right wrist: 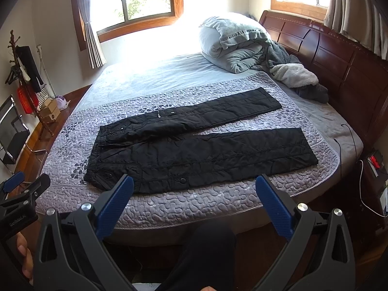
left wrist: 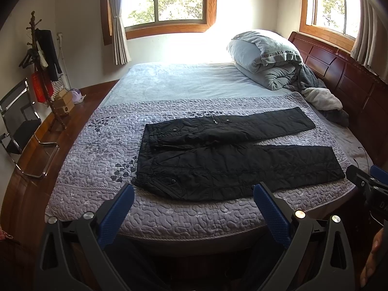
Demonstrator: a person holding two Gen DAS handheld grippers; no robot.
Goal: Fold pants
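Black quilted pants (left wrist: 225, 160) (right wrist: 194, 150) lie spread flat on the purple quilted bedspread (left wrist: 101, 145) (right wrist: 194, 208), waistband to the left, both legs stretched to the right and slightly apart. My left gripper (left wrist: 194, 191) is open, held above the bed's near edge just short of the near leg and waistband. My right gripper (right wrist: 194, 184) is also open, hovering at the near edge in front of the near leg. Neither touches the pants. Each gripper shows at the edge of the other's view.
A rolled grey duvet (left wrist: 264, 58) and fleece clothes (left wrist: 322, 99) lie at the head of the bed by the dark wooden headboard (right wrist: 339, 55). A coat stand (left wrist: 41, 55) and a chair (left wrist: 17, 121) stand at the left. Cables (right wrist: 349, 140) trail at the right.
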